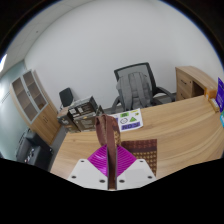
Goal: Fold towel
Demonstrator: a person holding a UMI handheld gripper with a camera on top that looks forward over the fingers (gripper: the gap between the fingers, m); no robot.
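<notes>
My gripper (111, 172) is shut on the towel (108, 135), a brown patterned cloth. A narrow band of the towel rises upright from between the two magenta pads (99, 160), pinched between them. More of the towel (143, 152) lies on the wooden table (180, 125) just to the right of the fingers. The gripper holds the pinched part lifted above the table.
A white paper with green and blue marks (130, 121) lies on the table beyond the fingers. A grey office chair (135, 88) stands behind the table. A wooden cabinet (30, 105) is at the left, a small desk (80, 108) near it, a wooden unit (196, 82) at the right.
</notes>
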